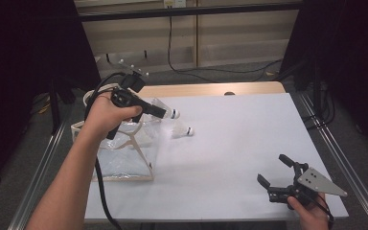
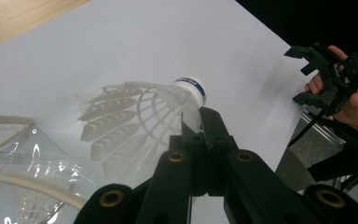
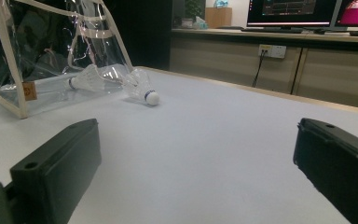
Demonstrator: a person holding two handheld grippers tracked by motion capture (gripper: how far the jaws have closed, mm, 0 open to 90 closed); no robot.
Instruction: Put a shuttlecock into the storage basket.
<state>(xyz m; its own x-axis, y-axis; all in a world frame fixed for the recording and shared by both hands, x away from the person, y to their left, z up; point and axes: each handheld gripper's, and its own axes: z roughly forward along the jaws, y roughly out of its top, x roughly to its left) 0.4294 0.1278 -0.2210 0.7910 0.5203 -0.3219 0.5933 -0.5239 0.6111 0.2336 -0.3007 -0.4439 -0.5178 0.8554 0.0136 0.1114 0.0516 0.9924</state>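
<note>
My left gripper [image 1: 164, 113] hangs over the table's left side, above the mouth of a clear bag [image 1: 124, 153]. It is shut on the feather skirt of a white shuttlecock [image 1: 171, 114]. In the left gripper view the jaws [image 2: 200, 119] pinch the skirt just behind the cork, and the shuttlecock [image 2: 135, 116] points away with its blue-banded cork up. A second shuttlecock [image 1: 184, 130] lies on the white table beside the bag. My right gripper [image 1: 271, 168] rests open near the front right corner, nothing between its fingers [image 3: 56, 163].
The clear bag [image 3: 42, 51] has cream trim and stands at the table's left edge, with another shuttlecock [image 3: 86, 78] seen through its wall. The loose shuttlecock [image 3: 142, 88] lies just right of it. A wooden strip [image 1: 211, 89] borders the table's far edge.
</note>
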